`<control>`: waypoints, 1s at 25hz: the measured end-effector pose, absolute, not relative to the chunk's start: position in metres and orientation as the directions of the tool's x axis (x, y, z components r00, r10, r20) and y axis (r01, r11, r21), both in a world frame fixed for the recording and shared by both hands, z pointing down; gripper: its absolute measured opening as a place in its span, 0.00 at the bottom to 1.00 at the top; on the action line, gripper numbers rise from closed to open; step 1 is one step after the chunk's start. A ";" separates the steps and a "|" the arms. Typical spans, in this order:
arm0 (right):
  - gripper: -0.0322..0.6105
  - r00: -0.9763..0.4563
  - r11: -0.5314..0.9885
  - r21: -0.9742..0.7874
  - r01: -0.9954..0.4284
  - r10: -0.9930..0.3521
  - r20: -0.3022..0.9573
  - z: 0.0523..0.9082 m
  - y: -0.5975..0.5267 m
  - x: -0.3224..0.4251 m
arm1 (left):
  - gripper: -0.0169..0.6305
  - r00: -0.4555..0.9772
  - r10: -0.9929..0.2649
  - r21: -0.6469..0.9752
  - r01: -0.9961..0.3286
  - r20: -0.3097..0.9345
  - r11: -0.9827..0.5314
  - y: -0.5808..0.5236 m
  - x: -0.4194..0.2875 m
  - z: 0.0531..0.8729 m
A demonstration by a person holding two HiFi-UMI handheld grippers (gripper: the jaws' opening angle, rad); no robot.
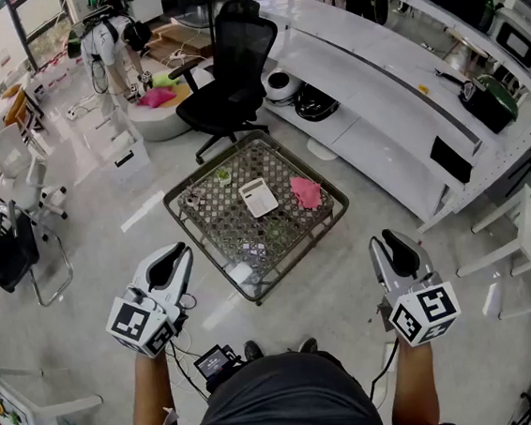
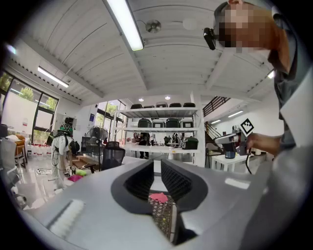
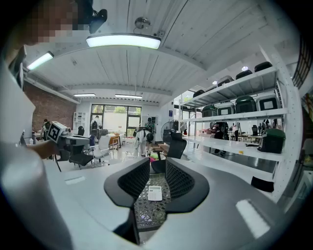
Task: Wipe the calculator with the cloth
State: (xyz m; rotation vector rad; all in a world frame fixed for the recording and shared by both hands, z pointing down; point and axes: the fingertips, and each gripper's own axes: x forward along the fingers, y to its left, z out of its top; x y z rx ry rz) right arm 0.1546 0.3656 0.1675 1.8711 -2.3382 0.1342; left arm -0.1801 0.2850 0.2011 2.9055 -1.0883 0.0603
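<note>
A white calculator lies at the middle of a low glass table with a lattice base. A pink cloth lies crumpled just right of it, apart from it. My left gripper and right gripper hover level well short of the table, over the floor. Both stand open with nothing between the jaws. The left gripper view looks past its jaws at the cloth. The right gripper view looks past its jaws at the calculator.
A black office chair stands just beyond the table. A long white counter with shelves runs along the right. A small green item lies on the table's far left. A person bends over at the back left.
</note>
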 end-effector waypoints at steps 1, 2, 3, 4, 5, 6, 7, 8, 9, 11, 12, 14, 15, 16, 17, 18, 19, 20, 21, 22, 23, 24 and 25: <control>0.17 -0.212 0.218 0.021 -0.976 -0.963 0.166 0.167 0.365 0.159 | 0.12 0.749 -0.660 0.023 -0.662 0.052 -0.750 0.285 -0.178 0.201; 0.17 -0.210 0.216 0.020 -0.976 -0.963 0.166 0.168 0.364 0.162 | 0.12 0.747 -0.663 0.022 -0.665 0.056 -0.747 0.284 -0.176 0.201; 0.17 -0.211 0.217 0.018 -0.976 -0.963 0.168 0.169 0.364 0.163 | 0.12 0.745 -0.664 0.021 -0.666 0.059 -0.745 0.284 -0.175 0.203; 0.17 -0.214 0.220 0.015 -0.975 -0.962 0.171 0.171 0.364 0.163 | 0.12 0.744 -0.665 0.024 -0.667 0.062 -0.745 0.284 -0.174 0.204; 0.17 -0.218 0.224 0.014 -0.975 -0.960 0.176 0.173 0.364 0.162 | 0.12 0.744 -0.666 0.034 -0.668 0.062 -0.743 0.284 -0.172 0.204; 0.17 -0.221 0.227 0.014 -0.974 -0.959 0.180 0.174 0.364 0.160 | 0.12 0.743 -0.666 0.047 -0.669 0.060 -0.742 0.285 -0.170 0.203; 0.17 -0.222 0.228 0.014 -0.973 -0.958 0.183 0.176 0.364 0.160 | 0.12 0.745 -0.664 0.055 -0.667 0.058 -0.743 0.285 -0.169 0.204; 0.17 -0.220 0.226 0.013 -0.974 -0.958 0.185 0.177 0.363 0.161 | 0.12 0.749 -0.660 0.052 -0.663 0.061 -0.747 0.285 -0.168 0.208; 0.17 -0.217 0.223 0.012 -0.975 -0.958 0.186 0.177 0.362 0.162 | 0.12 0.754 -0.654 0.046 -0.657 0.066 -0.752 0.285 -0.166 0.211; 0.17 -0.212 0.218 0.011 -0.976 -0.959 0.187 0.177 0.359 0.163 | 0.12 0.760 -0.646 0.053 -0.649 0.071 -0.759 0.282 -0.161 0.212; 0.17 -0.212 0.218 0.011 -0.976 -0.959 0.188 0.178 0.358 0.163 | 0.12 0.762 -0.644 0.061 -0.647 0.072 -0.760 0.281 -0.159 0.212; 0.17 -0.210 0.217 0.012 -0.976 -0.959 0.192 0.179 0.356 0.162 | 0.12 0.765 -0.639 0.054 -0.643 0.080 -0.764 0.278 -0.160 0.218; 0.17 -0.209 0.215 0.013 -0.976 -0.958 0.195 0.180 0.356 0.161 | 0.12 0.767 -0.637 0.050 -0.641 0.082 -0.766 0.277 -0.161 0.219; 0.17 -0.206 0.213 0.014 -0.977 -0.958 0.197 0.180 0.355 0.160 | 0.12 0.768 -0.635 0.051 -0.639 0.082 -0.767 0.275 -0.161 0.219; 0.17 -0.203 0.210 0.015 -0.978 -0.959 0.199 0.180 0.355 0.160 | 0.12 0.771 -0.632 0.055 -0.637 0.082 -0.769 0.275 -0.161 0.219; 0.17 -0.199 0.206 0.016 -0.978 -0.959 0.200 0.180 0.354 0.159 | 0.12 0.773 -0.629 0.063 -0.634 0.082 -0.771 0.273 -0.161 0.219; 0.17 -0.195 0.203 0.017 -0.979 -0.960 0.200 0.179 0.354 0.158 | 0.12 0.775 -0.627 0.066 -0.631 0.080 -0.773 0.272 -0.161 0.219; 0.17 -0.191 0.199 0.018 -0.980 -0.961 0.199 0.178 0.353 0.157 | 0.12 0.777 -0.624 0.063 -0.629 0.077 -0.775 0.270 -0.163 0.219; 0.17 -0.189 0.196 0.017 -0.980 -0.962 0.197 0.176 0.352 0.155 | 0.12 0.779 -0.623 0.058 -0.627 0.074 -0.777 0.268 -0.165 0.220; 0.17 -0.188 0.194 0.013 -0.981 -0.963 0.191 0.175 0.351 0.152 | 0.12 0.779 -0.623 0.059 -0.627 0.072 -0.777 0.266 -0.168 0.220; 0.17 -0.188 0.192 0.005 -0.981 -0.965 0.184 0.174 0.349 0.149 | 0.12 0.779 -0.623 0.067 -0.627 0.071 -0.776 0.264 -0.170 0.220; 0.17 -0.189 0.191 -0.006 -0.982 -0.966 0.176 0.173 0.347 0.145 | 0.12 0.782 -0.620 0.077 -0.624 0.070 -0.778 0.263 -0.172 0.220; 0.17 -0.190 0.190 -0.017 -0.982 -0.967 0.168 0.173 0.345 0.141 | 0.12 0.788 -0.611 0.083 -0.615 0.067 -0.784 0.263 -0.173 0.221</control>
